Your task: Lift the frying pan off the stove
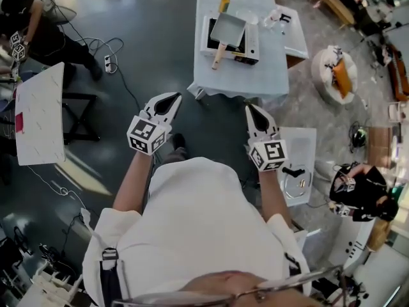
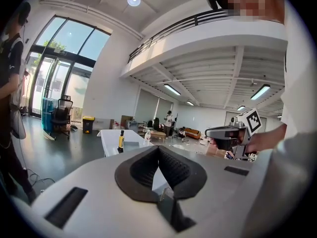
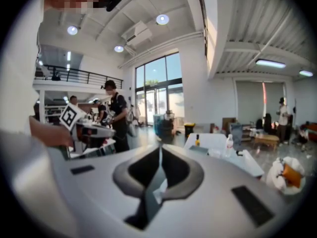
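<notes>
a square grey frying pan with a pale wooden handle sits on the white stove on the far tabletop. well short of it, the left gripper and right gripper hang with jaws together, holding nothing.

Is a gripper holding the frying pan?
No, the frying pan sits on the stove, on the table ahead.
</notes>
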Motion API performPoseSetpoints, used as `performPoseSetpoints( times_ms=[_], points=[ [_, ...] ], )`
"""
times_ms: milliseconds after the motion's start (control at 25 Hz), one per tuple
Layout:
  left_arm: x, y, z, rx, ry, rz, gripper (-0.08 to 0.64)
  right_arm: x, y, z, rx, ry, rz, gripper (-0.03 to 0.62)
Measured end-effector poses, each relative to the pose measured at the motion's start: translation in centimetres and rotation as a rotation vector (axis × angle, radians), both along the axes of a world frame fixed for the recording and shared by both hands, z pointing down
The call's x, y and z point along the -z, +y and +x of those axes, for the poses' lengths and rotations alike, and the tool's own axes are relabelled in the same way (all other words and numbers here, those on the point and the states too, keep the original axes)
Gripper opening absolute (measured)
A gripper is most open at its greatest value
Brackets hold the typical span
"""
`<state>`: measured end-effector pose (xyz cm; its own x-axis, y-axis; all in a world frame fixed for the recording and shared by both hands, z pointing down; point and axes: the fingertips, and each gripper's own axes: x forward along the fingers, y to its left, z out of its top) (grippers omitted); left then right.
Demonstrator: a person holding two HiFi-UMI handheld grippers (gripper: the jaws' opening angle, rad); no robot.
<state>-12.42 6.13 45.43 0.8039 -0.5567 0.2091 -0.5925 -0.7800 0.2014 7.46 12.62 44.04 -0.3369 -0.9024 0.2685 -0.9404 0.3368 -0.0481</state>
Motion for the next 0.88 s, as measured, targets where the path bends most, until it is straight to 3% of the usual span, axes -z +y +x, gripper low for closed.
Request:
performPoseSetpoints(
  times_ms=[520, 880],
  points=[
    [-0.5, -5.9, -2.1, -0.125, -0.013, -0.008, 0.029, -0.4, -4.9, -2.9, -0.089, 0.017, -0.005, 0.035],
    [-0.5, -8.1, -2.7, -0.162, -0.012, -0.016, 0.029, -0.4, -6.3, -4.2, -0.110, 0.023, -0.012, 0.035]
  ],
)
